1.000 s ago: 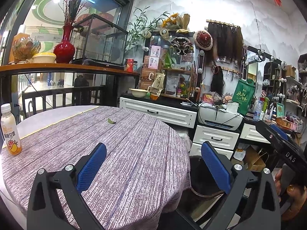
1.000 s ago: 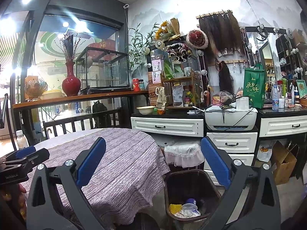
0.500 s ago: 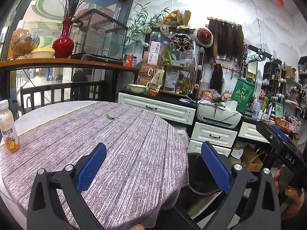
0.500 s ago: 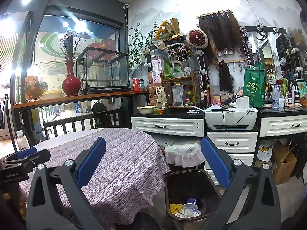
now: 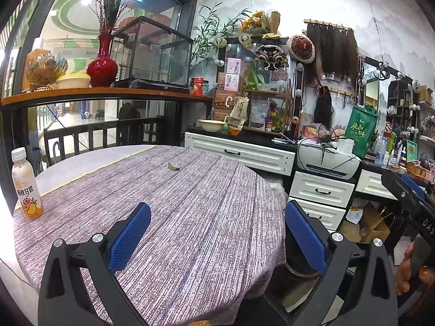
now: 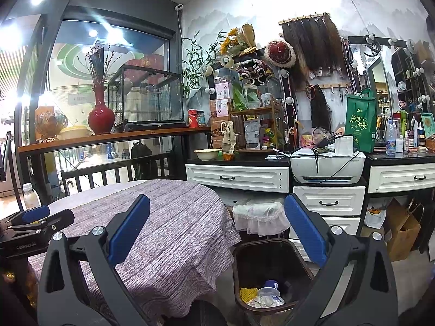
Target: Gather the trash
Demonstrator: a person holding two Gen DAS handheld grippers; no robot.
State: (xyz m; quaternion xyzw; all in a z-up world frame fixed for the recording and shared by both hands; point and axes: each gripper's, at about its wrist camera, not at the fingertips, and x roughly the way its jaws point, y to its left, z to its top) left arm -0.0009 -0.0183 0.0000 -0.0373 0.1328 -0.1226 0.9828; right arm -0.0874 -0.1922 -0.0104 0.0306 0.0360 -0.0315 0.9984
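Observation:
A round table with a purple-grey cloth [image 5: 190,217] fills the left wrist view. On it stand a juice bottle [image 5: 25,184] at the far left and a small green leaf [image 5: 172,166] near the far edge. My left gripper [image 5: 217,231] hovers open over the table's near right part, holding nothing. My right gripper [image 6: 217,228] is open and empty above the table's right edge and a dark trash bin [image 6: 272,274]. The bin holds crumpled paper, a cup and a yellow scrap. The same bin [image 5: 299,260] shows partly behind the left gripper's right finger.
White drawers [image 6: 236,175] and a printer [image 6: 326,167] line the wall behind the table. A small lace-covered bin [image 6: 258,214] stands by the drawers. A wooden ledge with a red vase [image 5: 102,65] runs on the left. Cardboard bags [image 6: 399,231] sit on the floor at right.
The left wrist view has shifted slightly, with the bottle and table sliding a little toward the left and down. The right gripper has stayed almost still. Both stay open.

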